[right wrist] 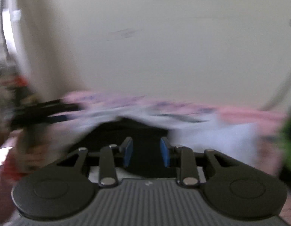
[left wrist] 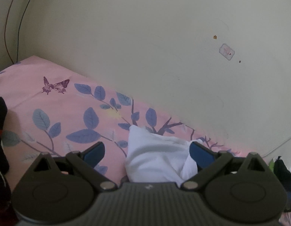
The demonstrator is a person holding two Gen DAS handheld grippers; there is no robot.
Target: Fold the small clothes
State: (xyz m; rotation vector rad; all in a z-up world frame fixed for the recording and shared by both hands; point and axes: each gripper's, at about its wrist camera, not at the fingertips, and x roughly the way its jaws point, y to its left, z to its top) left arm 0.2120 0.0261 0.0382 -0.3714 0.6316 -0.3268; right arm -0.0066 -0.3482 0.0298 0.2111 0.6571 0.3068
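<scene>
My left tongs (left wrist: 147,151) stand wide apart, the blue pads (left wrist: 94,153) spread to either side, and a white garment (left wrist: 156,162) lies bunched between them on the bed. The cloth sits nearer the right pad than the left: its right edge touches or overlaps that pad, while a strip of pink bedsheet (left wrist: 56,113) shows between the cloth and the left pad. The garment's far corner points away from me, toward the cream wall (left wrist: 145,37) that the bed meets along a slanting line. The sheet is printed with blue leaves and a purple butterfly (left wrist: 54,85) far to the left. A dark cloth (left wrist: 0,131) with red patches fills the near left edge of this view, and another dark item (left wrist: 283,171) sits at the near right edge. A small sticker (left wrist: 226,52) is on the wall to the right, and thin cables (left wrist: 11,28) run down the far left corner. My right tongs (right wrist: 147,151) are narrowed but not closed, a clear gap between the pads (right wrist: 128,151), nothing pinched. This view is heavily blurred. A black cloth (right wrist: 134,131) lies just beyond and under the pads, with white fabric (right wrist: 211,135) spreading around it to the right and far side on the pink sheet (right wrist: 249,113). Something green (right wrist: 288,137) shows at the right edge; I cannot tell what it is.
</scene>
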